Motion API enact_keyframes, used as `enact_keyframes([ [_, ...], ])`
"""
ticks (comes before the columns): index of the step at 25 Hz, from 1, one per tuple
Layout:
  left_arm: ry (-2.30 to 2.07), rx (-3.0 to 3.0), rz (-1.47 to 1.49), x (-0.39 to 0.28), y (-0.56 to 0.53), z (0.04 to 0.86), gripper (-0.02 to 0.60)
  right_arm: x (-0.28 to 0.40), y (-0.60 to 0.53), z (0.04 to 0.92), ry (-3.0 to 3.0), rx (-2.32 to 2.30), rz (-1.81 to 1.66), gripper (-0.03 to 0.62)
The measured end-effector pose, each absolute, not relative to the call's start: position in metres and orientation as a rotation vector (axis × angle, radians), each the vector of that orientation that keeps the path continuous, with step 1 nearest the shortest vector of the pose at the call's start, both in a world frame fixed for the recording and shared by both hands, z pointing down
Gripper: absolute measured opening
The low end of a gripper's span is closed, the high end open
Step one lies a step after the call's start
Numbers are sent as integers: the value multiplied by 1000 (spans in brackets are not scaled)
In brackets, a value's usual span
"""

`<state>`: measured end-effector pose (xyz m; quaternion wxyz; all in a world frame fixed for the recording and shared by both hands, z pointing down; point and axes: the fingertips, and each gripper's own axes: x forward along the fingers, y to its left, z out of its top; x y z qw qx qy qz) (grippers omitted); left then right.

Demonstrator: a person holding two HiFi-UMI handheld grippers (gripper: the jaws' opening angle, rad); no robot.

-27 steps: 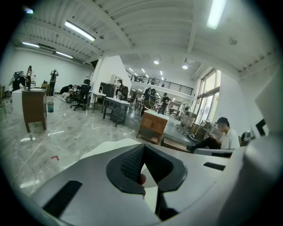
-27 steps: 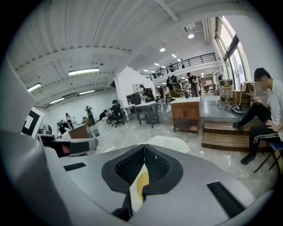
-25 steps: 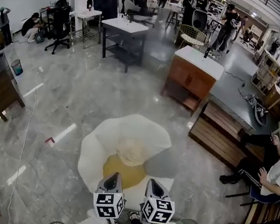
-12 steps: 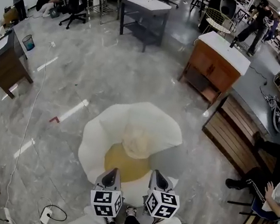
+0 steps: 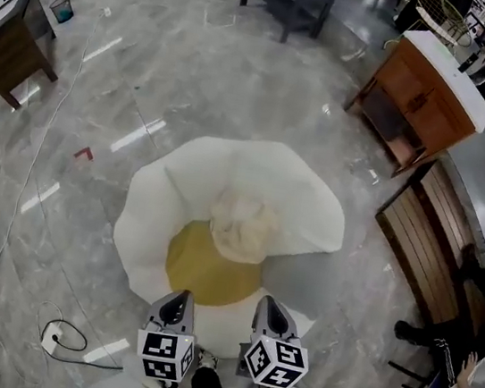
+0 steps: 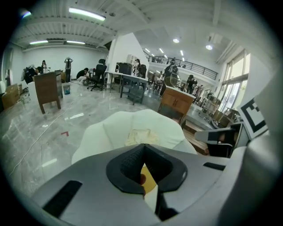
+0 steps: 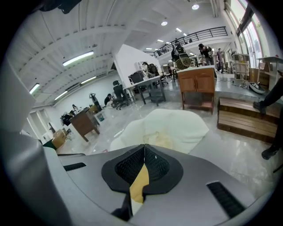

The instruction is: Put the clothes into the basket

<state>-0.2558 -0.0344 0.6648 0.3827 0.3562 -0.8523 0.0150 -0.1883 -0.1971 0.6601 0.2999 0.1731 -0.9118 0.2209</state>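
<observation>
A crumpled cream garment (image 5: 242,225) lies on a white petal-shaped lounge chair (image 5: 305,198), at the back of its yellow seat (image 5: 199,272). My left gripper (image 5: 178,297) and right gripper (image 5: 268,302) hover side by side over the chair's near edge, both pointing toward the garment and short of it. Each has its jaws shut with nothing between them. In the left gripper view the garment (image 6: 139,136) lies beyond the closed tips (image 6: 143,145). It shows likewise in the right gripper view, the garment (image 7: 157,139) past the tips (image 7: 144,145). No basket is in view.
A wooden cabinet with a white top (image 5: 428,103) and a slatted wooden bench (image 5: 423,252) stand to the right. A seated person (image 5: 469,367) is at the far right. A dark desk (image 5: 12,46) is at far left. Cables and a power strip (image 5: 49,340) lie on the floor.
Both grippers have come down toward the chair, staying shut. The head view has tipped downward, so the chair now fills the middle of the picture.
</observation>
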Motion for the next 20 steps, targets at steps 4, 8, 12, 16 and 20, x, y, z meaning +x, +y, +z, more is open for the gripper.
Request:
enact_keyframes([
  [4, -2164, 894, 27, -266, -36, 723, 0, -199, -208, 714, -2400, 418, 566, 23],
  [8, -2118, 876, 15, -270, -42, 776, 0, -208, -220, 760, -2396, 372, 493, 23],
  [12, -2110, 845, 19, -284, -48, 826, 0, -230, -229, 806, -2413, 342, 418, 23],
  [16, -2115, 783, 33, -295, -47, 861, 0, -250, -236, 837, -2420, 319, 382, 24],
  [20, -2097, 823, 60, -304, -61, 881, 0, -278, -244, 853, -2447, 246, 343, 25],
])
